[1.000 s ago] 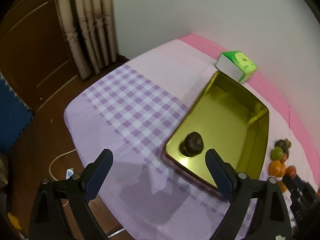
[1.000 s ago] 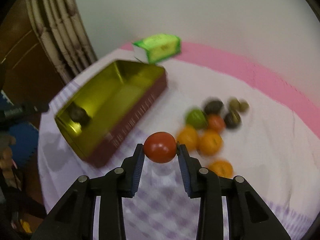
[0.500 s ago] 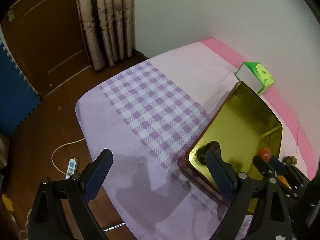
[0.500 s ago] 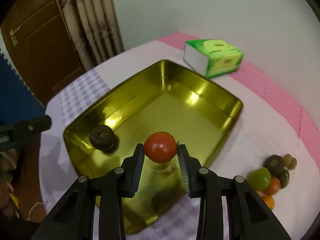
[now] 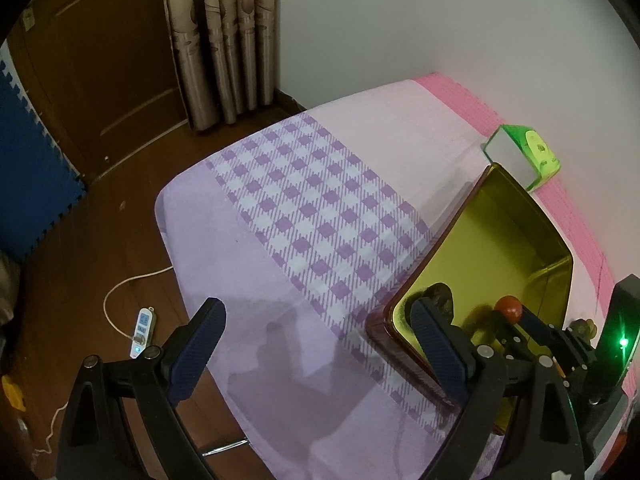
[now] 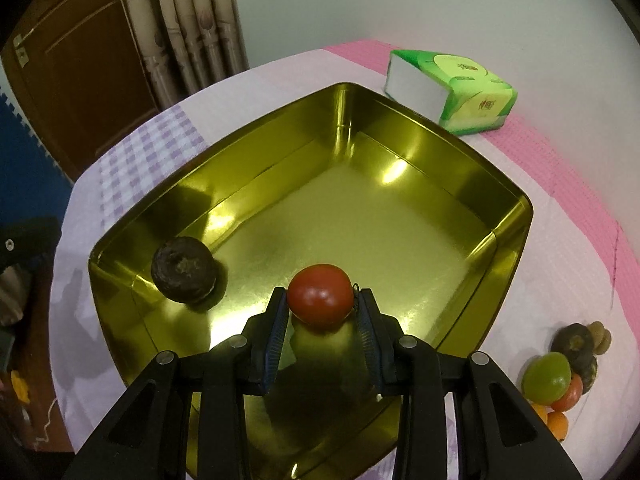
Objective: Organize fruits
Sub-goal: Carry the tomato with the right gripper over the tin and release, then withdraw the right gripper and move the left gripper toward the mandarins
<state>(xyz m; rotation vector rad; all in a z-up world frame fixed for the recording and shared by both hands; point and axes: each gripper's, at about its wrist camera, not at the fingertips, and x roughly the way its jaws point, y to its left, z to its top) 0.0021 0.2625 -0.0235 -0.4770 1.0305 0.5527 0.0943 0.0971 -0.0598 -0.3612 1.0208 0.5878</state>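
My right gripper is shut on a red tomato and holds it low inside the gold tin box, near its front half. A dark round fruit lies in the box's left corner. Loose fruit sits in a pile on the cloth at the right: green, orange, red and dark pieces. My left gripper hangs open over the purple checked cloth, with nothing between its fingers. In the left wrist view the tin box lies to the right, with the tomato and the right gripper over it.
A green tissue pack lies behind the box, near the pink strip of the cloth. The table edge drops to a wooden floor with a power strip and its cord. Curtains and a brown door stand beyond.
My right gripper carried the tomato from beside the fruit pile over the tin box and lowered it inside. My left gripper shifted a little left, so the box sits further right in its view.
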